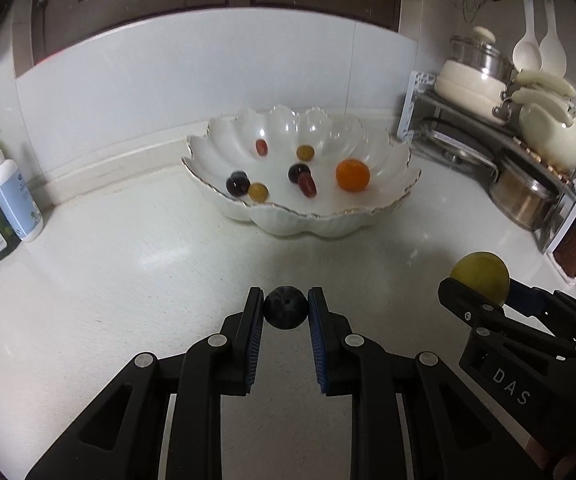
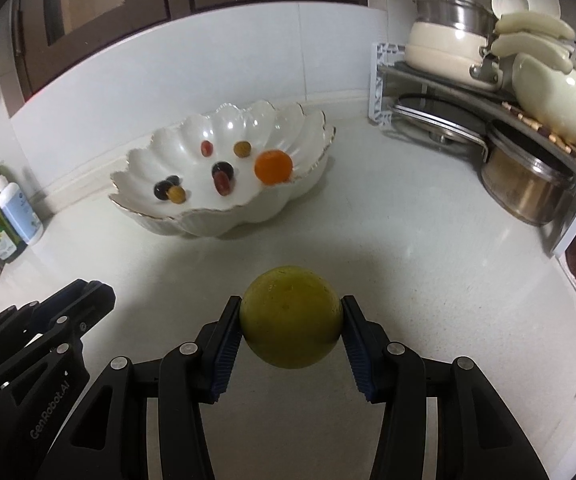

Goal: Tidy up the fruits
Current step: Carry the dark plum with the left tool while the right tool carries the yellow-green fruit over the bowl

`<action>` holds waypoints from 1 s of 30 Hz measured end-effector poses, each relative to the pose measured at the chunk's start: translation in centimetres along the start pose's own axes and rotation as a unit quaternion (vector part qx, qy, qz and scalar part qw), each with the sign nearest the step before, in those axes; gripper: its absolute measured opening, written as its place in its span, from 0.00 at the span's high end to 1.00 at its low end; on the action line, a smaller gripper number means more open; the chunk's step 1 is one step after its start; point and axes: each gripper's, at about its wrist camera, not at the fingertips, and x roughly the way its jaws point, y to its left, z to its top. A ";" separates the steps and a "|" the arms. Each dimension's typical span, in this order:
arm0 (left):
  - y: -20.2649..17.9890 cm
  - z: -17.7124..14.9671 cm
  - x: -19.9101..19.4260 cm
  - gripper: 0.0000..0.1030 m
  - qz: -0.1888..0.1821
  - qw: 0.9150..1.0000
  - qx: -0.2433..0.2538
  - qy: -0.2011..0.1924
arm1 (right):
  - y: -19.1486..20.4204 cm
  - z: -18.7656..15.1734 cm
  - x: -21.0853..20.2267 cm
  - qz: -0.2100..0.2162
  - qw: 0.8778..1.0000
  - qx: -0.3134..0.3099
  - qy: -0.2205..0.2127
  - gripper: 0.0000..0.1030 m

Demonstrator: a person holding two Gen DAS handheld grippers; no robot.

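I'm gripping a small dark fruit (image 1: pixel 286 307) in my left tool (image 1: pixel 286 320) and squeezing a yellow-green citrus (image 2: pixel 291 322) in my right tool (image 2: pixel 291 334), both over the white table (image 2: pixel 428 248). Farther back, the scalloped white bowl (image 1: pixel 308 220) is sitting on the table, holding an orange (image 1: pixel 352 175) and several grapes (image 1: pixel 306 184).

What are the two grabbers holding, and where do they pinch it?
The left gripper pinches a small dark fruit by its two sides. The right gripper squeezes a round yellow-green fruit at its left and right sides.
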 end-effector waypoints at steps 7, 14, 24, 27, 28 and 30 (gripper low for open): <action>0.5 0.6 -2.5 0.77 -0.005 1.000 -0.004 -0.025 | 1.1 0.4 -2.6 0.001 1.000 -0.009 -0.026 0.52; 0.9 1.1 -4.8 0.77 -0.008 0.999 -0.002 -0.051 | 2.0 0.6 -4.6 0.001 0.999 -0.009 -0.047 0.52; 1.5 1.8 -7.6 0.78 -0.014 0.996 0.000 -0.084 | 3.3 1.2 -7.5 0.000 0.997 -0.010 -0.083 0.52; 1.5 2.2 -8.3 0.78 -0.015 0.995 0.002 -0.095 | 3.6 1.4 -8.1 -0.001 0.996 -0.012 -0.093 0.52; 1.5 2.4 -8.6 0.78 -0.015 0.995 0.003 -0.099 | 3.6 1.4 -8.4 -0.001 0.995 -0.012 -0.097 0.52; 1.7 2.7 -8.9 0.78 -0.017 0.994 0.002 -0.105 | 3.9 1.6 -8.7 -0.003 0.994 -0.014 -0.104 0.52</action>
